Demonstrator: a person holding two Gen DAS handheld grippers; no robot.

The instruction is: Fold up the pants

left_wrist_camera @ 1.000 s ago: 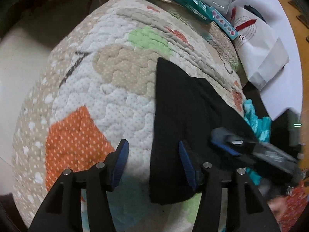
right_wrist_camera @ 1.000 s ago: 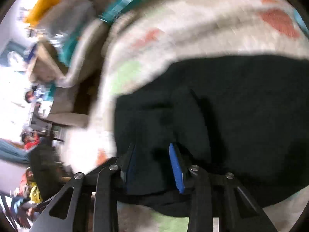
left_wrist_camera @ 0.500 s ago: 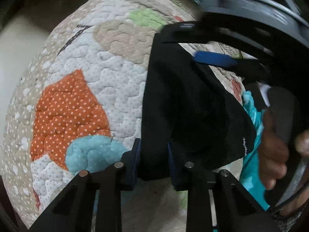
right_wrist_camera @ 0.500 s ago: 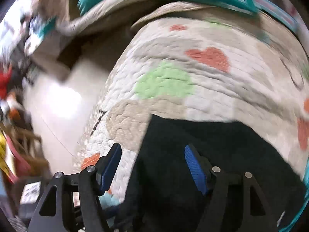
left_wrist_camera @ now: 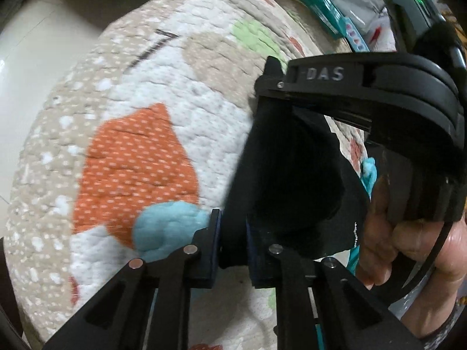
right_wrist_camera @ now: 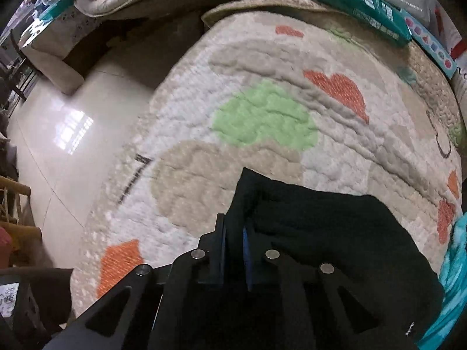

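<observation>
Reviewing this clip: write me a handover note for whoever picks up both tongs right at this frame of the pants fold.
Left tongs: shut on the near left edge of the black pants.
Right tongs: shut on the far left corner of the pants; seen from the left wrist view, they pinch the cloth further up the same edge.
Pants: bunched in a dark pile on the patterned quilt, toward its right side, edge lifted off the surface.
Done: both grips taken along one edge.
Left: probably carry that edge across, lay it flat, smooth it and finish the fold. How many folds are already in cannot be told.
</observation>
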